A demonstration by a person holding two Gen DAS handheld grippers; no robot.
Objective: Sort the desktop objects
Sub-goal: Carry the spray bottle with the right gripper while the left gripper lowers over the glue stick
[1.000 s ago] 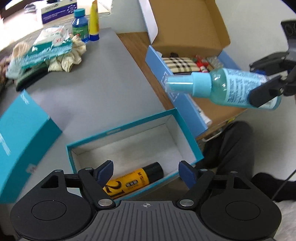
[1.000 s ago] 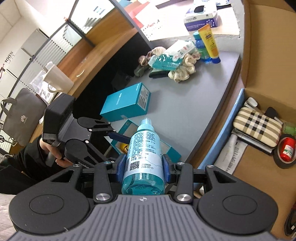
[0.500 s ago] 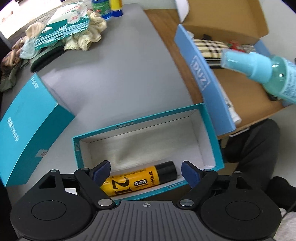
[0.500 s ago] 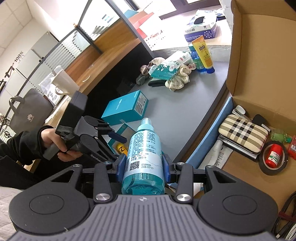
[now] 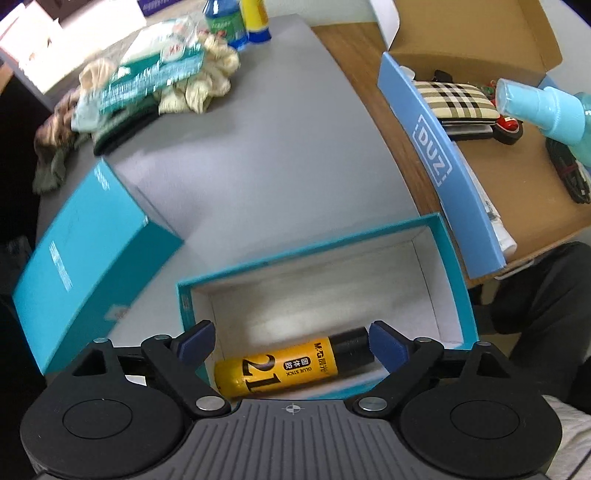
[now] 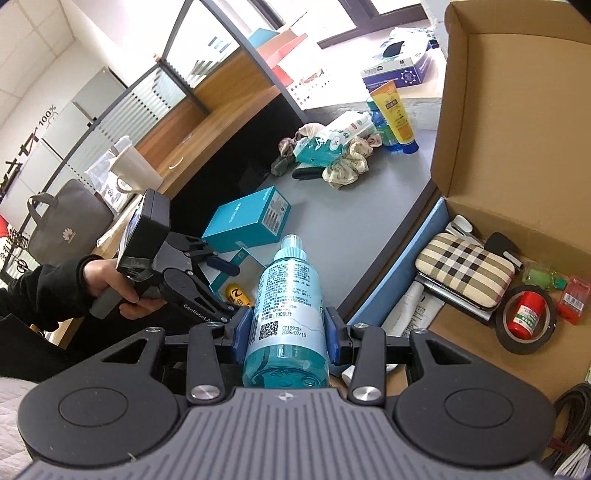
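Note:
My right gripper (image 6: 285,330) is shut on a blue spray bottle (image 6: 286,310) and holds it in the air above the front edge of the open cardboard box (image 6: 509,122). The bottle's nozzle (image 5: 532,109) shows at the right edge of the left wrist view, over that box (image 5: 461,33). My left gripper (image 5: 291,343) is open and empty, just above a yellow glue stick (image 5: 291,365) that lies in the open teal box (image 5: 456,280). The left gripper also shows in the right wrist view (image 6: 218,267).
A teal lid box (image 5: 88,254) lies left of the open teal box. A pile of wipes and cloths (image 5: 155,81), a blue bottle and a yellow tube (image 6: 393,118) stand at the back. The cardboard box holds a plaid case (image 6: 463,271), tape roll (image 6: 526,319) and small items.
My right gripper has carried the spray bottle to the right, over the cardboard box. My left gripper has shifted closer over the teal box with the glue stick.

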